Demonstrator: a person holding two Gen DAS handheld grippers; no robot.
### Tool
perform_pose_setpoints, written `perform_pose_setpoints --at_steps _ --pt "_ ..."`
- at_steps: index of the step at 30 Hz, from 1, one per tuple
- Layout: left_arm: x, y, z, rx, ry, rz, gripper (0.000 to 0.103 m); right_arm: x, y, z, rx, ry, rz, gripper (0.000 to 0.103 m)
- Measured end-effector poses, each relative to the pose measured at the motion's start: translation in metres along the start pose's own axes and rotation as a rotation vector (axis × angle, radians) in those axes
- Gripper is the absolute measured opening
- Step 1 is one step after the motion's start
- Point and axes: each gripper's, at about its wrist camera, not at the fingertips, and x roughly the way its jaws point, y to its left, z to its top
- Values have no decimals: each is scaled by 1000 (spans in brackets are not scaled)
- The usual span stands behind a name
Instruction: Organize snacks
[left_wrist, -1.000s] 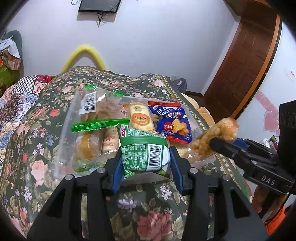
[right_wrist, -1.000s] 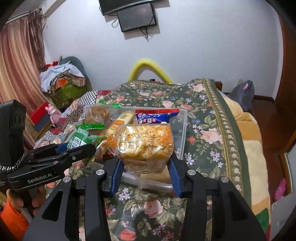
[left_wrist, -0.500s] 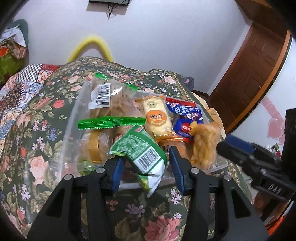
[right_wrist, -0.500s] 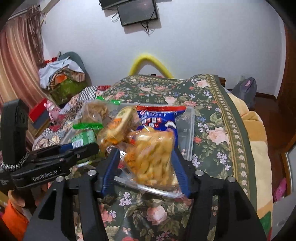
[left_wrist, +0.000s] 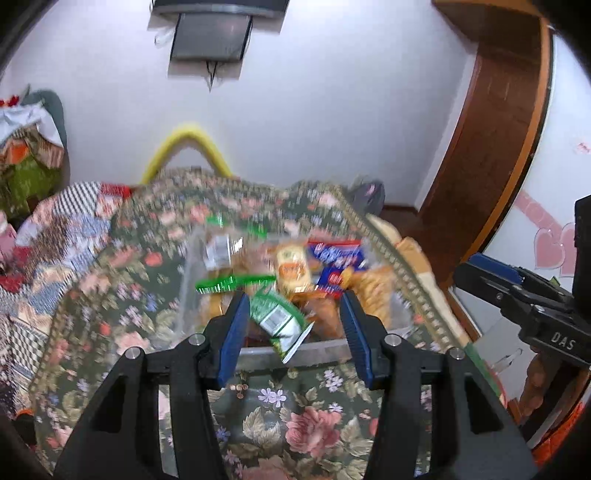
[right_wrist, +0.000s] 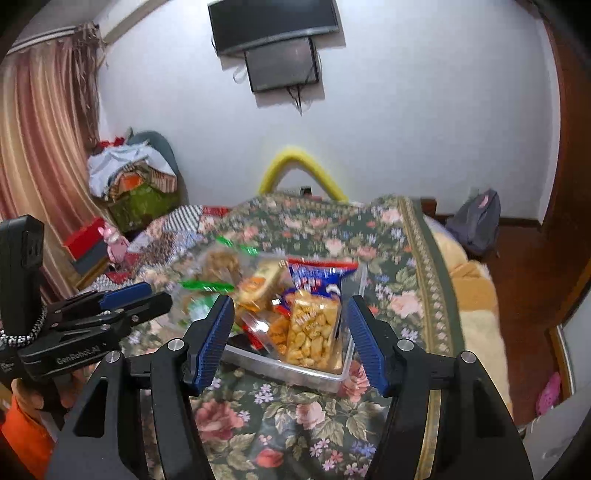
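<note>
**Snacks resting in the clear bin, both tools empty**

Sitting on the floral bedspread (right_wrist: 306, 410) is the clear plastic bin (right_wrist: 295, 373), and every place below is told relative to it. Inside its near right corner stands the yellow puffed-snack pack (right_wrist: 314, 332), leaning against the right wall. Behind that pack, toward the bin's far side, lies the blue and red packet (right_wrist: 317, 277). The green packet (left_wrist: 277, 317) hangs over the bin's near edge, one corner poking past the rim (the left view is blurred, so finer detail is lost). A cream and orange biscuit pack (left_wrist: 291, 266) rests near the bin's middle.

The left tool (left_wrist: 291, 332) hovers just short of the bin's near wall, fingers apart, nothing between them. The right tool (right_wrist: 288, 332) is likewise spread wide and empty, in front of the bin's near right corner.
</note>
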Motion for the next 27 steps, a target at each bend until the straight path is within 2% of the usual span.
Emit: perform_pose_setpoints --at_steps 5,9,12,14,15,17,19,24,27 --pt "-70 -23 13 47 -137 9 50 -50 14 9 -9 -107 15 60" --pt "-119 -43 14 83 -232 22 52 -93 29 7 -11 -198 31 66" --pt "-152 -55 6 99 -291 29 64 -116 40 2 -23 -245 33 70" --pt "-167 -61 0 110 -321 48 71 -129 45 -3 -26 -269 36 78" --pt "-175 -64 -3 114 -334 53 73 -135 48 -5 -26 -280 35 83" --pt "-185 -66 -8 112 -343 47 83 -144 52 -11 -28 -297 29 86" --pt "-191 -67 -14 117 -352 50 87 -148 56 -16 -33 -302 27 90" --pt "-200 -75 -26 141 -370 76 95 -152 62 -23 -32 -316 -3 103" --pt "-202 -77 -32 145 -375 82 98 -153 64 -25 -31 -317 -10 103"
